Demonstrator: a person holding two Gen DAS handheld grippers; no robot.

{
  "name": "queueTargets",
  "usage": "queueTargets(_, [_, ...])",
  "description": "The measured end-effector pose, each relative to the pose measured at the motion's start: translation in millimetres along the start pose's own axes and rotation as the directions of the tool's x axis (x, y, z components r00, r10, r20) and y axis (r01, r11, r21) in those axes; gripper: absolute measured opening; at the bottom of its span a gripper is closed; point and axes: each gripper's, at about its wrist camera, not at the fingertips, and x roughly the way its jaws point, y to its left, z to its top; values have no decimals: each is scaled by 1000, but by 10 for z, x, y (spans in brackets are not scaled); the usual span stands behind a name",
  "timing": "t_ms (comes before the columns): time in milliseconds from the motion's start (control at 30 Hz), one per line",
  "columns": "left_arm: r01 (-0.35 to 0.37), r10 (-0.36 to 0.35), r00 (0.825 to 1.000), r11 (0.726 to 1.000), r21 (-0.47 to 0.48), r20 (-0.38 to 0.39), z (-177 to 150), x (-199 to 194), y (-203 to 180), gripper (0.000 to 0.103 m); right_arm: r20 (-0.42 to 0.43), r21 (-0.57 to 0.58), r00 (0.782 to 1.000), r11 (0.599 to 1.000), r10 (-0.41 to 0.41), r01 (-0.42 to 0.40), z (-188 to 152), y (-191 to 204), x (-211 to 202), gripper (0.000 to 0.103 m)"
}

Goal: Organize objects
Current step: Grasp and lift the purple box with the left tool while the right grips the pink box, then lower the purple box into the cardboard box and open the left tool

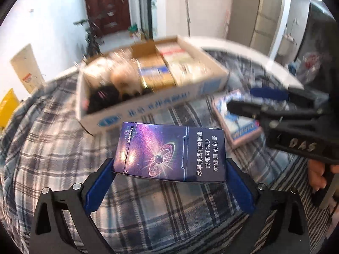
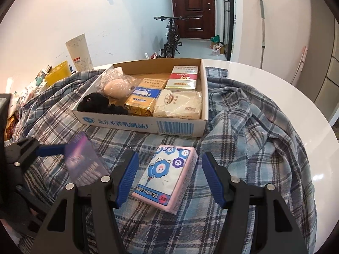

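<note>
With the box [image 2: 148,124] already mostly filled, your left hand-held gripper [image 1: 169,169] clamped the purple pack [image 1: 169,152] before it, while your right hand-held gripper [image 2: 169,177] hung open around the tissue pack [image 2: 167,175], both unpacked.

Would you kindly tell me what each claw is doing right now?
Left claw: shut on the purple cigarette pack.
Right claw: open, straddling the pink tissue pack.
</note>
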Motion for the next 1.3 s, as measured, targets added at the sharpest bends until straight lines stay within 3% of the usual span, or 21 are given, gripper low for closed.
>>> queueTargets(67, [-60, 61, 995, 998, -21, 84, 25, -129, 28, 100, -3, -3, 1000, 1000, -1, 1, -2, 2, 1, 61])
queueTargets(133, [-127, 136, 976, 990, -62, 170, 41, -265, 77, 100, -4, -15, 1000, 1000, -13, 13, -8, 13, 1, 61])
queueTargets(267, [-211, 240, 936, 968, -137, 255, 30, -429, 190, 100, -24, -47, 999, 999, -21, 20, -30, 73, 40, 61])
queueTargets(333, [-228, 266, 927, 960, -165, 266, 24, -480, 259, 100, -46, -61, 999, 998, -12, 9, -50, 104, 82, 56])
queueTargets(467, [-196, 235, 943, 964, -177, 234, 64, -434, 323, 100, -74, -92, 997, 996, -17, 10, -84, 164, 146, 48])
queueTargets(633, [-146, 178, 966, 974, -171, 190, 52, -340, 302, 100, -84, -126, 996, 992, 20, -30, -110, 235, 162, 48])
queueTargets(700, [-148, 183, 965, 972, -181, 189, 43, -339, 314, 100, -78, -152, 997, 988, 20, -31, -126, 294, 154, 48])
queueTargets(800, [-148, 184, 964, 970, -191, 190, 38, -331, 319, 100, -114, -180, 993, 982, 39, -59, -157, 362, 212, 57])
queueTargets(900, [-149, 184, 965, 971, -189, 185, 42, -319, 312, 100, -147, -209, 989, 977, 17, -47, -209, 425, 296, 56])
queueTargets(1000, [-151, 187, 964, 970, -190, 190, 40, -332, 317, 100, -120, -196, 993, 980, 12, -36, -207, 414, 261, 51])
queueTargets(1300, [-175, 220, 951, 963, -207, 218, 34, -401, 341, 100, -10, -150, 1000, 988, 24, -25, -110, 334, 65, 51])
